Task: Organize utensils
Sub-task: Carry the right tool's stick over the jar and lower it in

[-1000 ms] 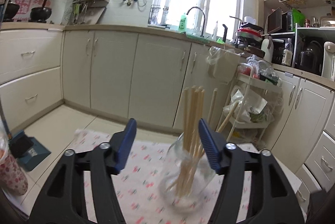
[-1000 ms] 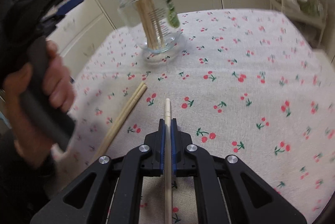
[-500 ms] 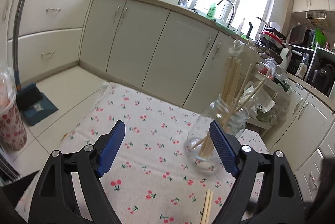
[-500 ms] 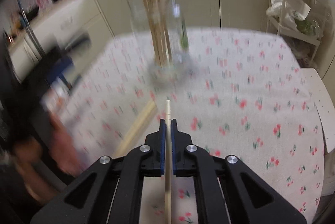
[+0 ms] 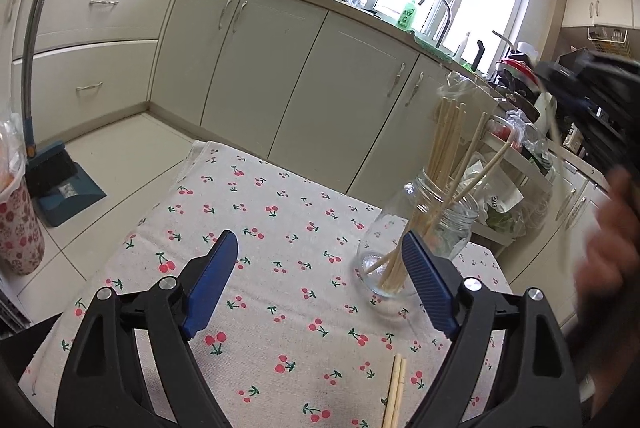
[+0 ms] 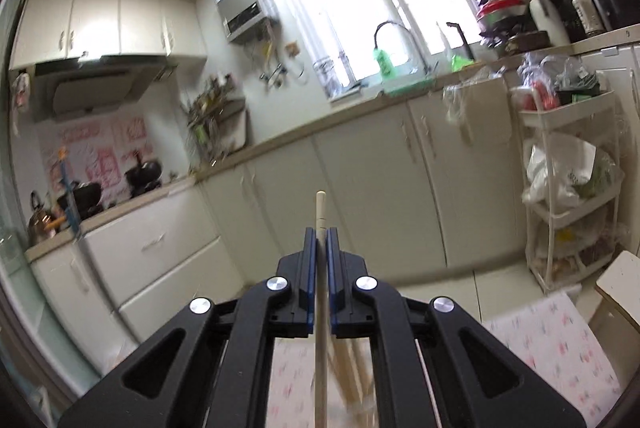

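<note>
You can read "AXE" on the green bottle (image 5: 407, 18) by the far sink; the pink wall posters stay illegible.

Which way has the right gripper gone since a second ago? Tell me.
Yes, it has tipped upward. The right gripper, shut on one chopstick, pointed down at the cherry tablecloth before; now it aims at the kitchen cabinets, the cloth low in view.

Left gripper (image 5: 316, 282) low over the table, tilted downward, jaws spread wide after just opening, nothing between the blue pads. Right gripper (image 6: 320, 242) raised, pointing nearly level, jaws clamped on a single chopstick (image 6: 321, 211). Right hand (image 5: 612, 244) blurred at frame edge.
</note>
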`<action>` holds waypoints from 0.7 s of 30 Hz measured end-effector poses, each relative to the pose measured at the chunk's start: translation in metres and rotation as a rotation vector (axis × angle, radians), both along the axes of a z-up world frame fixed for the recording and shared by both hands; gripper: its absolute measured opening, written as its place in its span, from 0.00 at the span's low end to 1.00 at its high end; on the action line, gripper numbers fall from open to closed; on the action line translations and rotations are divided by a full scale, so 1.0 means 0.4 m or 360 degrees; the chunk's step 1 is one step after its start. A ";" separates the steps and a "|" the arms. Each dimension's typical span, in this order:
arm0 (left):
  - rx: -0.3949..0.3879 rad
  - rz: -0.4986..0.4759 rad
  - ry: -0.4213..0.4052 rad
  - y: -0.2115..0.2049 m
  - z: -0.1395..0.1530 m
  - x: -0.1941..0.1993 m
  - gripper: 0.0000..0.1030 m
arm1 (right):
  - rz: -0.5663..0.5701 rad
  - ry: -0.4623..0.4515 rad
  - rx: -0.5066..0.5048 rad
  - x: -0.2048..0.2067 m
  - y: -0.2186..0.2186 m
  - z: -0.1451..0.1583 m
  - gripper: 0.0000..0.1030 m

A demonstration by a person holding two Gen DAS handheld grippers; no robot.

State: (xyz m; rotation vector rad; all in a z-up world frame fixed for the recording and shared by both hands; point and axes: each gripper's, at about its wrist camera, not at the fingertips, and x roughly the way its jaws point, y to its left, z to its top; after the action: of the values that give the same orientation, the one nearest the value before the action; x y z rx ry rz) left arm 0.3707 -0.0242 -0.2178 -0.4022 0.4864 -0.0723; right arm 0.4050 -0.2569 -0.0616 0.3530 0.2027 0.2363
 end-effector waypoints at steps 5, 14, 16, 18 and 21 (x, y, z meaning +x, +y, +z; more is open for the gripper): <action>-0.0042 -0.0004 0.0025 0.009 -0.007 0.009 0.78 | -0.0120 -0.0048 0.0068 0.097 -0.011 -0.002 0.06; -0.0090 -0.0005 0.0062 0.018 -0.017 0.021 0.79 | -0.0239 -0.0058 -0.0012 0.151 0.011 -0.055 0.06; -0.0091 -0.0007 0.0067 0.017 -0.019 0.022 0.79 | -0.0247 -0.0042 -0.0033 0.149 0.018 -0.071 0.06; -0.0094 -0.0012 0.0071 0.016 -0.020 0.023 0.79 | -0.0250 -0.0017 -0.0045 0.148 0.017 -0.089 0.06; -0.0085 -0.0014 0.0076 0.013 -0.021 0.025 0.79 | -0.0234 0.0009 -0.0055 0.142 0.019 -0.108 0.06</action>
State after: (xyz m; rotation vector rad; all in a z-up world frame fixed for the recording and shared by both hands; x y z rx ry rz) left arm 0.3808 -0.0189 -0.2260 -0.4551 0.5339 -0.0844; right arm 0.4618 -0.2494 -0.1049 0.3325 0.1852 0.0869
